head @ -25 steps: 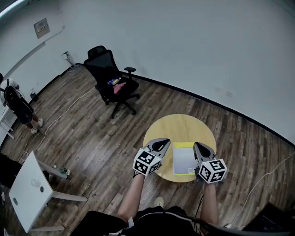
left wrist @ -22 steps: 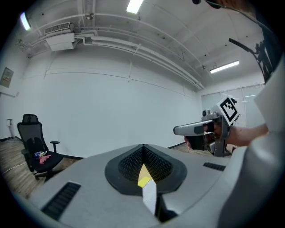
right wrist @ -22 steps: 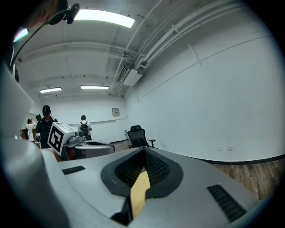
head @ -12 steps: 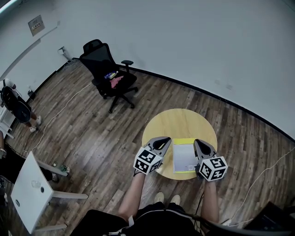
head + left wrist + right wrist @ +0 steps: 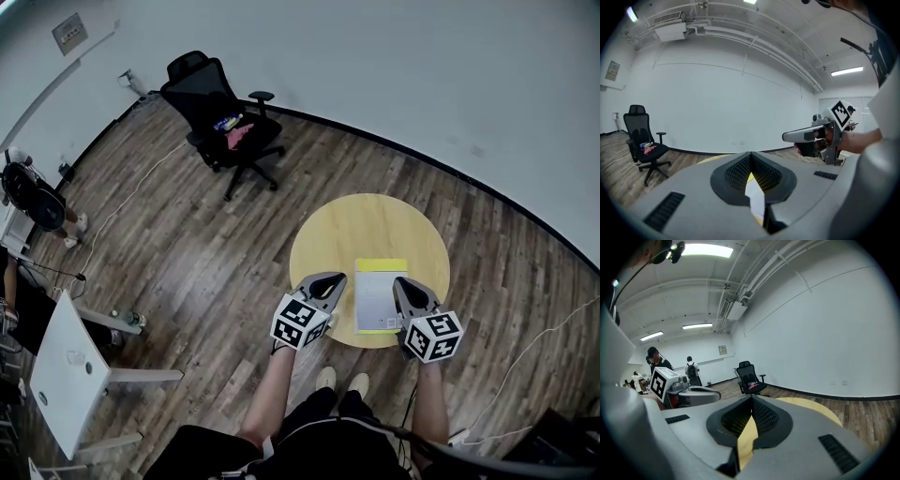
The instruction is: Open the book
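Observation:
A closed book (image 5: 380,295) with a white cover and a yellow strip along its far edge lies on the near half of the round yellow table (image 5: 356,225). My left gripper (image 5: 325,282) is shut and hovers over the table's near-left rim, left of the book. My right gripper (image 5: 407,290) is shut too, just right of the book's near corner. Neither touches the book. In the left gripper view the left gripper (image 5: 751,155) has its pads together, and the right gripper (image 5: 806,136) shows beyond. In the right gripper view the right gripper (image 5: 752,399) is shut over the table (image 5: 813,408).
A black office chair (image 5: 225,122) with coloured items on its seat stands on the wood floor at the far left. A white desk (image 5: 66,375) is at the lower left, with a person (image 5: 37,202) beyond it. Cables trail across the floor.
Both grippers have sunk toward the table, still flanking the book and still shut. The head view has shifted, so the table and chair sit higher in the frame.

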A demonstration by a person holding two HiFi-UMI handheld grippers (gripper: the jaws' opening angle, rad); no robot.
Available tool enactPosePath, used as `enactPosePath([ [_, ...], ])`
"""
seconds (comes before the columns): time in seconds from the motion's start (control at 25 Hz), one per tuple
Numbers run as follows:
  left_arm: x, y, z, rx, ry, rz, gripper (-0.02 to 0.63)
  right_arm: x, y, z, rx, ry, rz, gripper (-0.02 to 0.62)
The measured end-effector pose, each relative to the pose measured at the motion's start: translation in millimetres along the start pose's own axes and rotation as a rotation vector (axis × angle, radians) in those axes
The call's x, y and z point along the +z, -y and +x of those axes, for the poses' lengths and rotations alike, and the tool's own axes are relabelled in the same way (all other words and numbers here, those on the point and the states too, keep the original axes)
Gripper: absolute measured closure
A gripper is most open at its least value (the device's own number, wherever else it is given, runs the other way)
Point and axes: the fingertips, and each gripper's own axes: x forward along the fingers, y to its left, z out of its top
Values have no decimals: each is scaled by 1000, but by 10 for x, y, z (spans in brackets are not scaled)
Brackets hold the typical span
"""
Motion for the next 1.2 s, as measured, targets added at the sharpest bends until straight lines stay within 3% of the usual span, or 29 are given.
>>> enactPosePath([
  [0.92, -1659, 75, -14, 22, -221, -184, 606, -1799, -151, 225, 63, -265, 198, 591],
  [1.2, -2232, 168, -62, 22, -285, -245, 606, -2362, -199, 212, 73, -345, 216, 591],
])
